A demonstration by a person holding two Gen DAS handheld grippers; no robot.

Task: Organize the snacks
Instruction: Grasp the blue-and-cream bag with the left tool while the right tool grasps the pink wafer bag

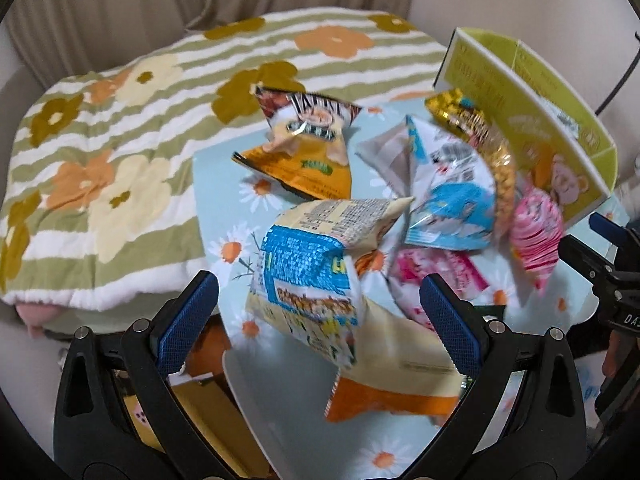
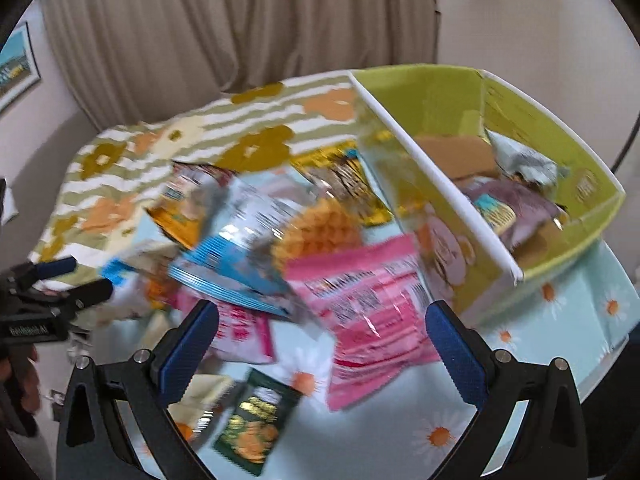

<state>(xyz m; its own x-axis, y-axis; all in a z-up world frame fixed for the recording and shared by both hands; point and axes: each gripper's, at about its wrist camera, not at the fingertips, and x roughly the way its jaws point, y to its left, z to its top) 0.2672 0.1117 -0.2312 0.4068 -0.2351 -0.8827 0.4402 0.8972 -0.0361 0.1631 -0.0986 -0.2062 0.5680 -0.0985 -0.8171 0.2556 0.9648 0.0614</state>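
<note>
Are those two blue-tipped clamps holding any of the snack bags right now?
No. The left gripper and right gripper are both open and empty, with the cream and blue bag and the pink bag lying loose ahead of them.

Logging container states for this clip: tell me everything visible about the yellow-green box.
The yellow-green box is open-topped cardboard with white rim edges and a cartoon bear printed on its near wall. It sits upright on the daisy-print cloth, at the right of the snack pile. Inside lie a purplish packet, a grey-white packet and brown cardboard. A pink packet lies against its near wall.
</note>
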